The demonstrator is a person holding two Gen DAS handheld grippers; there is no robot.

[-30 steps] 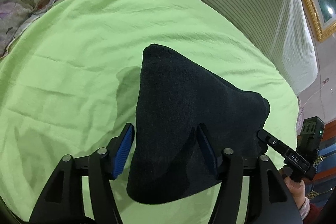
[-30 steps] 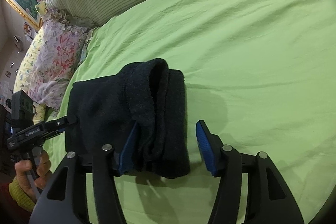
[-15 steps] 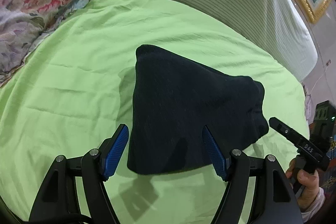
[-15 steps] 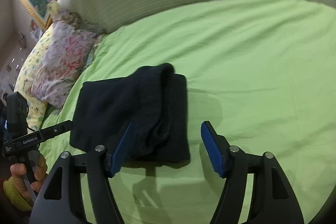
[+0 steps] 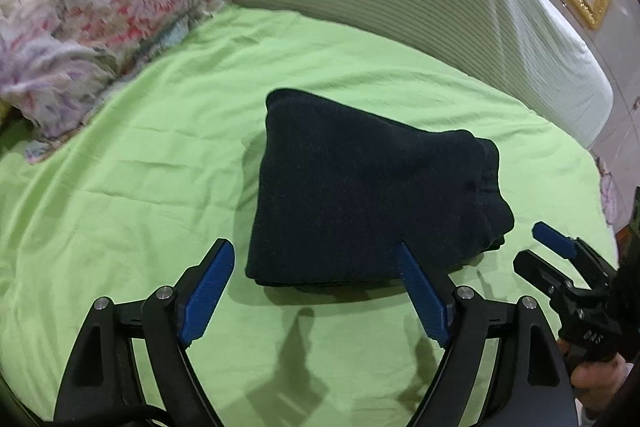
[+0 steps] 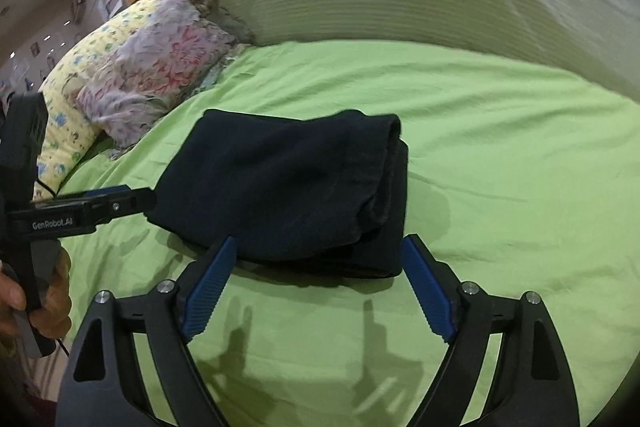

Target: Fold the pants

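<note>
The pants (image 5: 360, 195) are seen folded into a thick dark bundle at mid-bed (image 5: 140, 167), and are judged soft, light and limp, best gripped at the layered right edge. Both grippers, left (image 5: 316, 291) and right (image 6: 318, 283), are held just near of it, fingers spread, nothing grasped.

left wrist: low, near, faces headboard (image 5: 400, 7) | right wrist: same (both share pants (image 5: 360, 195))
</note>
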